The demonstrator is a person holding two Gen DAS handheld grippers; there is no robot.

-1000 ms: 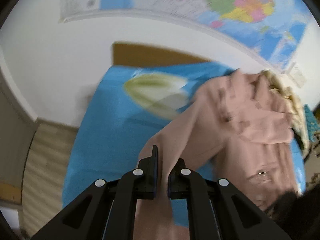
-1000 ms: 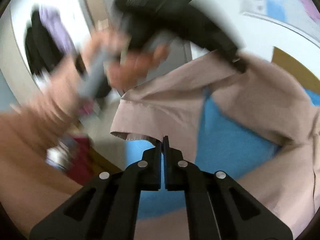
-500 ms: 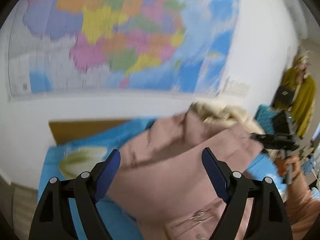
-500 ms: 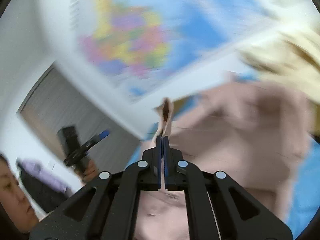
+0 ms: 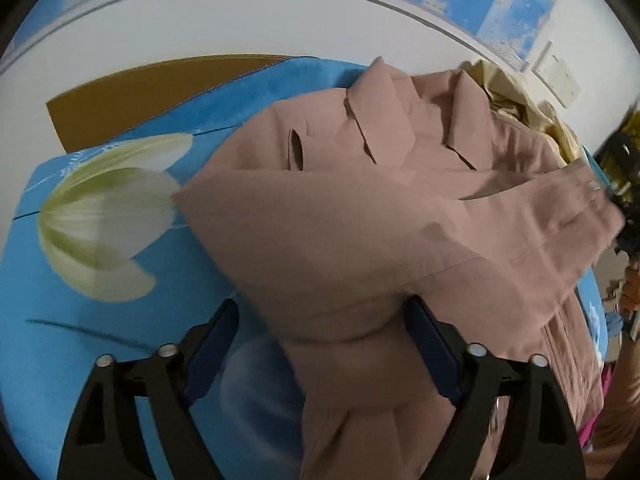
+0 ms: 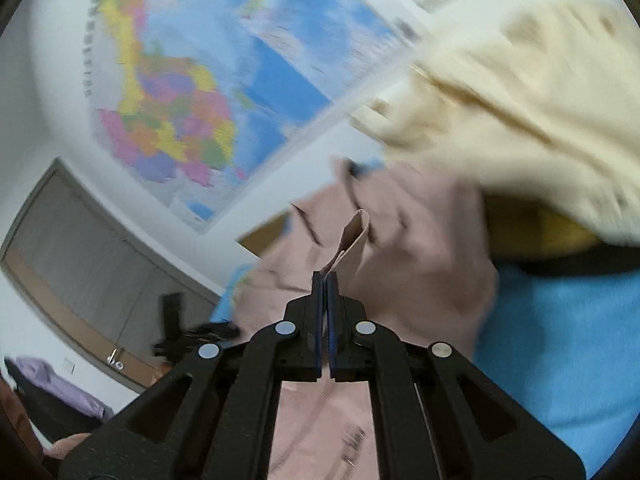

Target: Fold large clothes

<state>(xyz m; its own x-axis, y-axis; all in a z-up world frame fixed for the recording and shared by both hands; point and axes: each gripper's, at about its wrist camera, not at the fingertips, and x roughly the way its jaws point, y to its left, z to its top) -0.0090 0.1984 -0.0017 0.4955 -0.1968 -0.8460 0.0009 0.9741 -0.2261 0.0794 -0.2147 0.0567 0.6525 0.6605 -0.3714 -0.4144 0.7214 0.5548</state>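
Here, a pink coat (image 5: 360, 220) lies on a bed under a blue sheet (image 5: 80, 340) printed with a pale tulip (image 5: 104, 220). The collar end points toward the white wall (image 5: 240, 20), and one sleeve is laid across the body toward the right edge of the left wrist view. The left gripper (image 5: 320, 344) stands over the near part of the coat with its jaws apart; they have just been closing from a wider gape. A rounded fold of pink cloth bulges between the blue pads (image 5: 432, 352). The right-hand pad looks to touch the fold, the left-hand pad stands clear of it, so nothing is pinched. The right gripper (image 6: 325, 280) has its jaws pressed together on a narrow strip of the coat's (image 6: 420, 248) edge, which sticks up past the tips. Beyond it, a cream garment (image 6: 520, 100) is heaped at the coat's far side, touching it. A coloured map (image 6: 180, 112) hangs on the wall. At the right rim of the left wrist view the cuff meets the blurred, dark right gripper (image 5: 624, 184); its jaws cannot be made out there.
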